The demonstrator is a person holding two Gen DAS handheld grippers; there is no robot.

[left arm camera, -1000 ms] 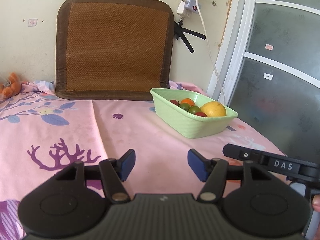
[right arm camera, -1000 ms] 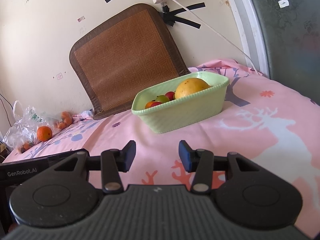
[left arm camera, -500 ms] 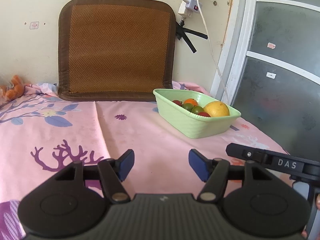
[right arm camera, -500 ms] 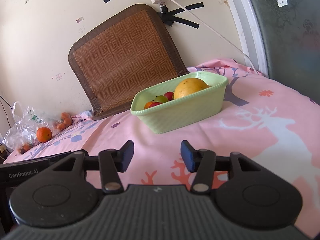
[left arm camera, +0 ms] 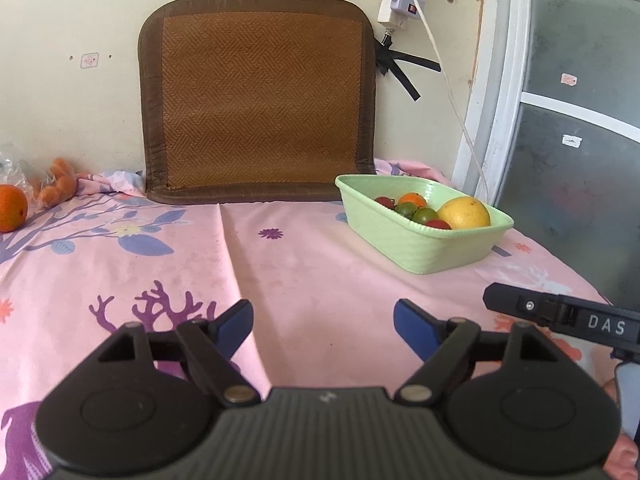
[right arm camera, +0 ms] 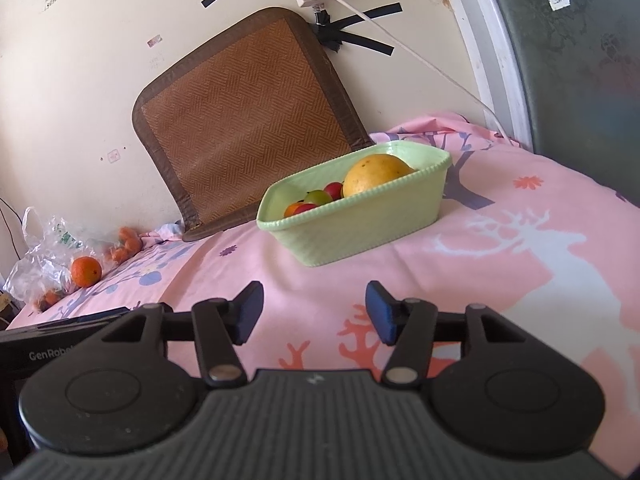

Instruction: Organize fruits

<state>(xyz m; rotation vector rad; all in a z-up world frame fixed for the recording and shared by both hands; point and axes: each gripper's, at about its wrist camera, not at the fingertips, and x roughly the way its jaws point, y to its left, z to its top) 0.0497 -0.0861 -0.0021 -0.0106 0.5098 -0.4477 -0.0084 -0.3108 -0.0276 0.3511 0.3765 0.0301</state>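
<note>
We held the left gripper [left arm camera: 323, 326] and right gripper [right arm camera: 314, 312] empty, jaws opening, above the pink sheet [left arm camera: 304, 264]. The fruits sat in the green basket [left arm camera: 424, 240] (one orange [left arm camera: 12, 208] lay well apart, beside a plastic bag [right arm camera: 40, 252]).

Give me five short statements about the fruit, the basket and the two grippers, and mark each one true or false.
1. The green basket holds a large yellow fruit. True.
2. The basket is empty. False: it holds several fruits.
3. A loose orange lies on the pink cloth, outside the basket. True.
4. The left gripper grips a tomato. False: its opening jaws hold nothing.
5. The right gripper touches the basket. False: it is short of it, jaws opening, empty.
</note>
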